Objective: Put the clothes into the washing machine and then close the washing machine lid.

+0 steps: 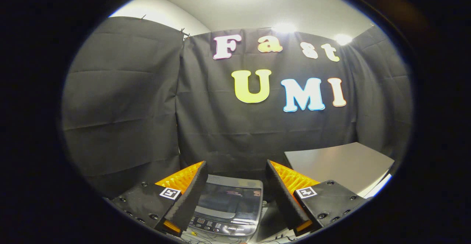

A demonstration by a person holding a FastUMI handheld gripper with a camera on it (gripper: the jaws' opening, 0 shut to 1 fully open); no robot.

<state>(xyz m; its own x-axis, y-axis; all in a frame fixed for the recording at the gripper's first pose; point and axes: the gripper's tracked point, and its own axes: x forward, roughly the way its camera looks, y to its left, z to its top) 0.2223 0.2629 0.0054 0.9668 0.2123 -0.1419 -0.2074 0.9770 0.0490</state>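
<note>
**Gripper held high above a closed washer, nothing in its grasp**

Left side: black cloth wall (pixel 121 100), hanging in folds, meeting a second panel at a seam. Nothing of the task there.

Centre, low: gripper (pixel 235 170) with fingers spread wide apart, nothing between them. My reading is that it is held up and back from the work, since the view looks mostly at the wall and the washer sits far down between the fingers.

Between and below the fingers: washing machine (pixel 226 207), a small top-loader seen from above and in front. Lid (pixel 230 196) is dark, glossy, see-through, and appears to lie flat and shut; faint reflections or shapes show in it, too dim to say whether clothes are inside. Control panel (pixel 217 225) runs along the near edge, a row of small buttons and lights, pale grey body around it.

Right: grey table (pixel 338 163) just beyond the right finger, beside the washer, top bare where visible.

No clothes identifiable from here. If the lid is indeed shut with a load inside, the task is close to finished; cannot confirm.
</note>
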